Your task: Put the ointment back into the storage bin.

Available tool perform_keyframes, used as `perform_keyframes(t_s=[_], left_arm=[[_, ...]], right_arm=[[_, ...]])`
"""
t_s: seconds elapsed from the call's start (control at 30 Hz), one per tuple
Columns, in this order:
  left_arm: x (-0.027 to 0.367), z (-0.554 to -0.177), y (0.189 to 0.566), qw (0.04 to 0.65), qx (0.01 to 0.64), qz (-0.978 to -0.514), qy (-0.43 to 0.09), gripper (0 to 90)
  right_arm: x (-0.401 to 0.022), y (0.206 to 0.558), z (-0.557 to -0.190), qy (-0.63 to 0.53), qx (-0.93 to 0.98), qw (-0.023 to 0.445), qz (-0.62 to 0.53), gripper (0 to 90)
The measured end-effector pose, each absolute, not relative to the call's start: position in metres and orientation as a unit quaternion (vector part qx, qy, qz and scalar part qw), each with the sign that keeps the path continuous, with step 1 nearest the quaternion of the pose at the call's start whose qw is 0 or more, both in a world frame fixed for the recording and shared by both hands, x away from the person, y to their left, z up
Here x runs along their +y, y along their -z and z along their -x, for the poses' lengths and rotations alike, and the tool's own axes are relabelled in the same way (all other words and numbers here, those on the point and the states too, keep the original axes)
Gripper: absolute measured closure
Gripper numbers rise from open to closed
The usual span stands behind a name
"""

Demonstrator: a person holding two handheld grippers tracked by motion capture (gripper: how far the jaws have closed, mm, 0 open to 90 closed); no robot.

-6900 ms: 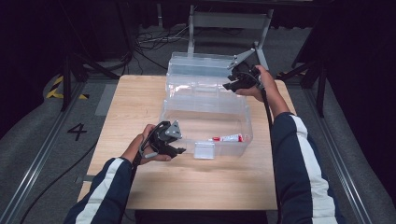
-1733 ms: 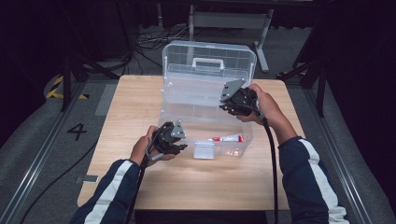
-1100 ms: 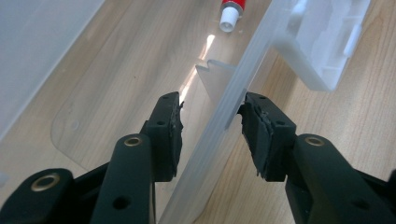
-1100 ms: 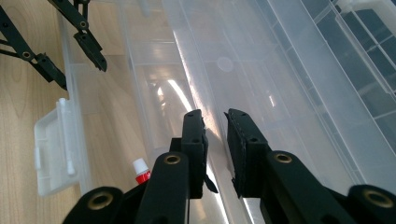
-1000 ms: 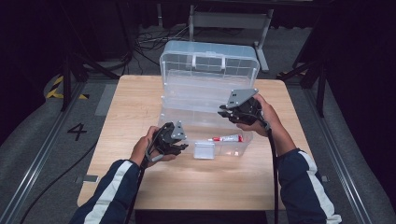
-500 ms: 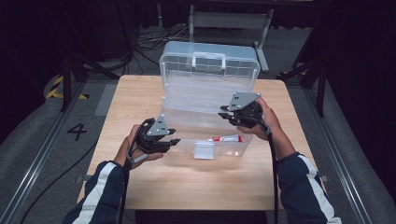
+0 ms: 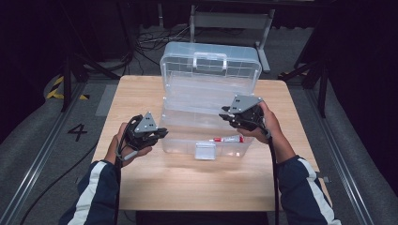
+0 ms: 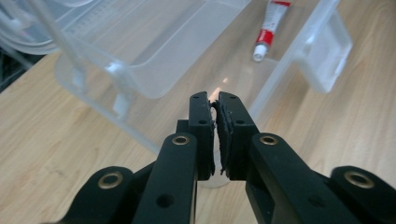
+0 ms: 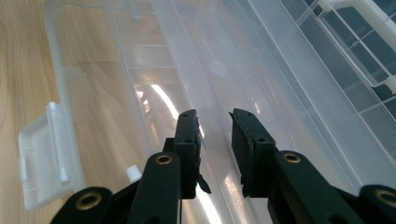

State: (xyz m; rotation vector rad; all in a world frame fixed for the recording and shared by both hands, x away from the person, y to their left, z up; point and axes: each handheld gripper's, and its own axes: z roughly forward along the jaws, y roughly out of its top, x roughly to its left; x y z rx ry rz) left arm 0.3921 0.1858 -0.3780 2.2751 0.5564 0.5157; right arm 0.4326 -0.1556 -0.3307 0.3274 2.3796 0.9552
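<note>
left claw: just closed, empty | right claw: slightly apart, seemingly empty, over box

Clear plastic toolbox standing on the wooden table, lid raised upright at the back with its handle outward. Front latch hangs open. A red-and-white tube lies flat inside, near the front wall.

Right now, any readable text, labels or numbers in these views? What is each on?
"4": painted on the grey floor left of the table.
Red and white tube inside the clear plastic box: red label area, print too small and blurred to read.
Nothing else legible.
</note>
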Motion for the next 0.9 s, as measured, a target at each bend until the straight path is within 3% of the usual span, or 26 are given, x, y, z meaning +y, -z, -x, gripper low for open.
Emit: perform_keyframes(t_s=[0.2, 0.67, 0.9], left_arm=[[0.198, -0.403, 0.385, 0.354, 0.229, -0.881, -0.215, 89.7], [0.216, -0.423, 0.384, 0.390, 0.268, -0.851, -0.228, 90.0], [0.212, -0.434, 0.369, 0.379, 0.272, -0.847, -0.257, 89.9]], right_arm=[[-0.156, 0.332, -0.432, -0.361, 0.882, 0.274, -0.132, 71.3], [-0.155, 0.333, -0.431, -0.360, 0.880, 0.280, -0.131, 70.7], [-0.156, 0.333, -0.430, -0.360, 0.882, 0.273, -0.134, 70.6]])
